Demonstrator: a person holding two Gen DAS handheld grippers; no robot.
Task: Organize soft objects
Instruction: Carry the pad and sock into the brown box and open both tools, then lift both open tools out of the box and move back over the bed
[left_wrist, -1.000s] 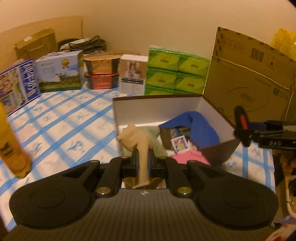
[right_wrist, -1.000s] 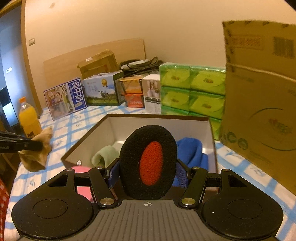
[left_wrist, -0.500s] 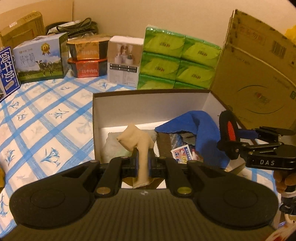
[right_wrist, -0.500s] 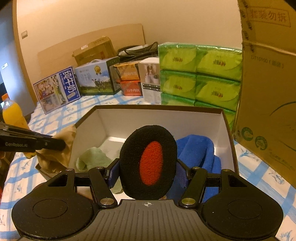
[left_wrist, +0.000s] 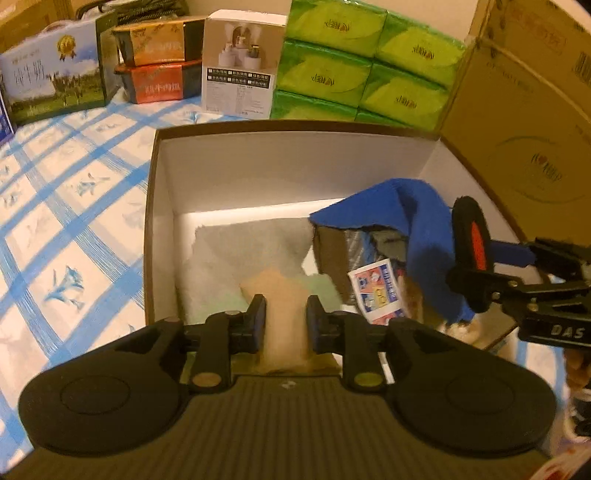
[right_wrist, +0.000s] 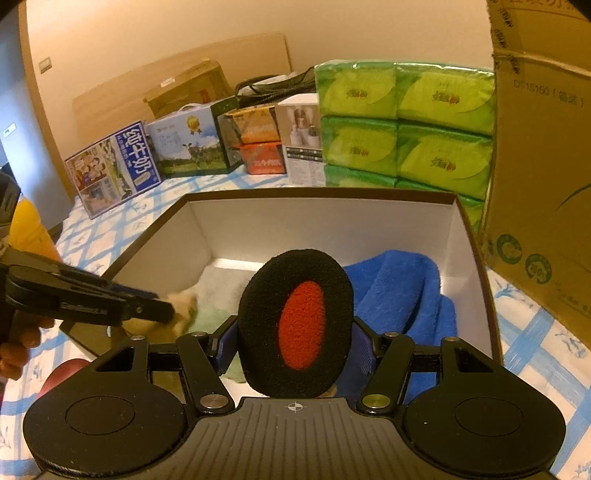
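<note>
Beige cloth (left_wrist: 284, 325) sits between the fingers of the left claw (left_wrist: 284, 317), which hangs over the near edge of the open box (left_wrist: 295, 166). The fingers stand a little apart with the cloth filling the gap; whether they pinch it or merely flank it I cannot tell. From the right wrist view the same cloth shows at the tip of that claw, low inside the box near its left wall.

The right claw (right_wrist: 295, 332) is closed on a black pad (right_wrist: 295, 325) with a red centre, held upright above the near side of the box. In the left wrist view that pad stands edge-on just beside a blue towel (left_wrist: 406, 210).

Inside the box, the blue towel is heaped on the right side against the wall, draped over some darker things I cannot make out. A pale green cloth (left_wrist: 243, 251) lies flat on the left of the box floor. A small printed packet (left_wrist: 376, 291) lies between them, near the front.

The box rests on a surface covered by a blue-checked cloth (left_wrist: 74, 221). Behind it stand green tissue packs (left_wrist: 369, 59), a white carton (left_wrist: 240, 66) and, to the right, a tall cardboard box (left_wrist: 517, 110).
</note>
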